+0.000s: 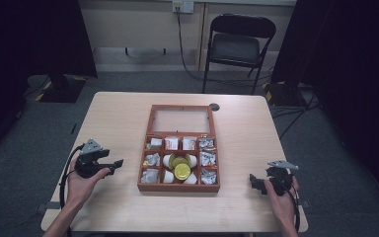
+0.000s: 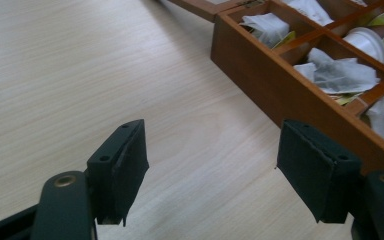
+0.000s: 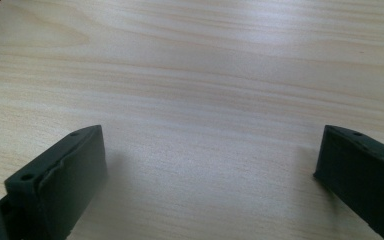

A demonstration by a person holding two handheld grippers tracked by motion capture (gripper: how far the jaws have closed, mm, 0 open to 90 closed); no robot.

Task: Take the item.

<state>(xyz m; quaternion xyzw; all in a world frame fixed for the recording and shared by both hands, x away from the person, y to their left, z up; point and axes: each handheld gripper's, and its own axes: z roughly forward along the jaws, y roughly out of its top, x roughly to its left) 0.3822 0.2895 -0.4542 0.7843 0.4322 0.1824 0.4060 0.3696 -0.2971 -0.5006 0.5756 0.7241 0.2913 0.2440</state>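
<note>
Desk (image 1: 118,118), light wood grain. Wooden box (image 1: 179,150) at the middle, glass lid lying open flat behind it, nine compartments: tea bags (image 2: 337,75) and sachets round the outer cells, white creamer cups (image 1: 170,176) with yellow-lidded ones in the centre column. Left gripper (image 1: 117,163) just beside the box's left wall, jaws spread, nothing between them. Right gripper (image 1: 254,182) well apart at the right, over bare desk, jaws spread wide, nothing held. Likely step: left reaches into a near cell. Best to come over the wall from above and pinch one bag only. No readable writing; sachet print too small.
</note>
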